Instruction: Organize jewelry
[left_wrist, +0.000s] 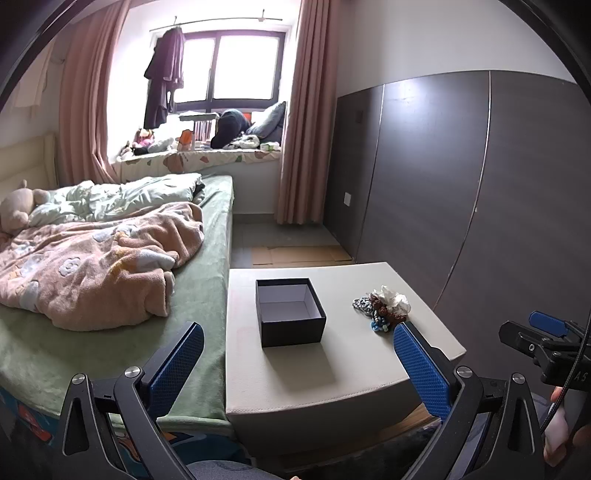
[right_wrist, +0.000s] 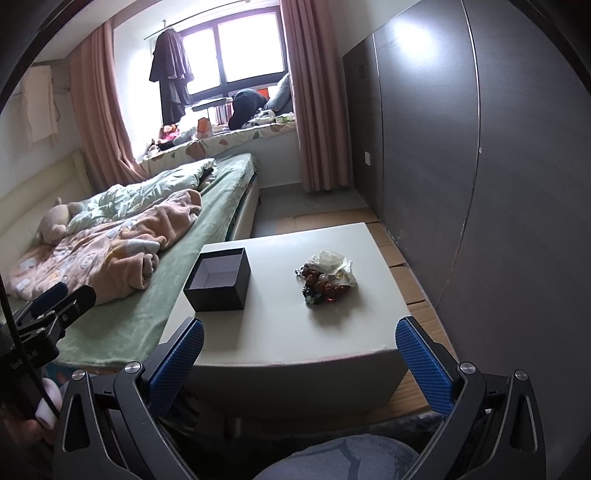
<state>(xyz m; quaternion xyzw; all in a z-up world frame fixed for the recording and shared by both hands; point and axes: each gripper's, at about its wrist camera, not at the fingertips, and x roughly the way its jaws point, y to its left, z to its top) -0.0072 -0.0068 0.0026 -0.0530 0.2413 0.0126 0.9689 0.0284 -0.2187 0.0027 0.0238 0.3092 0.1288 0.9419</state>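
A black open box (left_wrist: 290, 312) (right_wrist: 218, 279) with a pale empty inside stands on the left half of a low white table (left_wrist: 343, 373) (right_wrist: 280, 332). To its right lies a heap of jewelry (left_wrist: 384, 304) (right_wrist: 327, 277): brown and blue beads, a grey chain, a white flower piece. My left gripper (left_wrist: 299, 354) hovers open before the table's near edge, nothing between its blue pads. My right gripper (right_wrist: 300, 352) is open too, held back from the table, empty. Each gripper also shows at the other view's edge: the right gripper (left_wrist: 546, 343) and the left gripper (right_wrist: 48, 314).
A bed (left_wrist: 110, 258) (right_wrist: 122, 236) with a green sheet and a pink blanket presses against the table's left side. Dark wardrobe panels (left_wrist: 461, 184) (right_wrist: 480, 166) stand to the right. Flattened cardboard (left_wrist: 299, 254) covers the floor beyond the table.
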